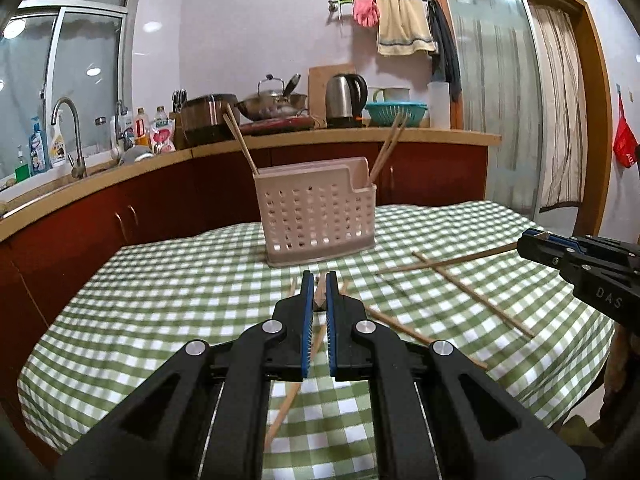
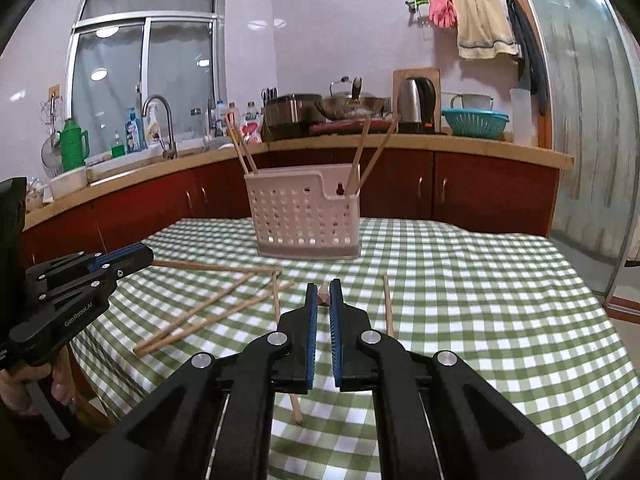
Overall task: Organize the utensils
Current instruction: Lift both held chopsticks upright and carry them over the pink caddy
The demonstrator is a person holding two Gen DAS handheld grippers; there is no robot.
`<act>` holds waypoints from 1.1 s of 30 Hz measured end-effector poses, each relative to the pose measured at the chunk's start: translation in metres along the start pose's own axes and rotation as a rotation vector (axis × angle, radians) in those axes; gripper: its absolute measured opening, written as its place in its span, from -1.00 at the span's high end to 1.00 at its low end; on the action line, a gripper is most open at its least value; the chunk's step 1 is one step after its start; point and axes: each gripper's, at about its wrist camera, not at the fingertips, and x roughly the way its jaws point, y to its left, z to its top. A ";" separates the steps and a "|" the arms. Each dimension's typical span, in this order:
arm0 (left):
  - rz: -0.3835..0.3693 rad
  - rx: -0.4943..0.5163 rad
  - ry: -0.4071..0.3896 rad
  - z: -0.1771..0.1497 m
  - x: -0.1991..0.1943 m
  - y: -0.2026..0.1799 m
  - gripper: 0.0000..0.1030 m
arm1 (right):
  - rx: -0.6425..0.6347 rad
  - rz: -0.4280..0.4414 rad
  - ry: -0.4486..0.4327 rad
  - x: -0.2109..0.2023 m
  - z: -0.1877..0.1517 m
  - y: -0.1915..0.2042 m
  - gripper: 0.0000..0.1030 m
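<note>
A pale perforated utensil holder (image 1: 318, 216) stands on the checked table with several wooden chopsticks (image 1: 240, 142) upright in it; it also shows in the right wrist view (image 2: 304, 220). My left gripper (image 1: 319, 280) is shut on a chopstick (image 1: 320, 300) that runs back under the fingers. My right gripper (image 2: 323, 290) is shut on a chopstick (image 2: 322, 295) whose end shows between the pads. Several loose chopsticks (image 1: 472, 292) lie on the cloth; they also show in the right wrist view (image 2: 208, 312).
The table has a green-and-white checked cloth (image 2: 480, 300). Behind it runs a kitchen counter (image 1: 360, 136) with a sink tap (image 1: 70, 136), bottles, pots, a kettle (image 1: 346, 98) and a teal colander (image 1: 396, 114). A glass sliding door (image 1: 500, 100) is at the right.
</note>
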 end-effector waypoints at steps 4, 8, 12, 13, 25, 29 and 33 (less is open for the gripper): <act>-0.011 -0.012 -0.013 0.012 -0.005 0.003 0.87 | 0.009 0.004 -0.029 -0.008 0.012 0.000 0.87; -0.023 -0.037 -0.018 0.023 -0.006 0.007 0.87 | 0.008 0.003 -0.049 -0.012 0.022 0.001 0.87; -0.034 -0.057 -0.009 0.033 -0.002 0.013 0.87 | 0.010 0.002 -0.059 -0.010 0.031 0.001 0.87; -0.034 -0.058 -0.007 0.036 -0.001 0.015 0.87 | 0.009 0.004 -0.060 -0.009 0.034 0.001 0.87; -0.065 -0.040 0.032 0.066 0.026 0.024 0.87 | -0.018 0.013 -0.083 0.015 0.066 0.003 0.87; -0.084 -0.055 0.038 0.076 0.033 0.030 0.87 | -0.016 0.020 -0.092 0.025 0.077 0.003 0.87; -0.094 -0.074 0.027 0.087 0.038 0.040 0.87 | -0.005 0.019 -0.102 0.032 0.086 0.000 0.87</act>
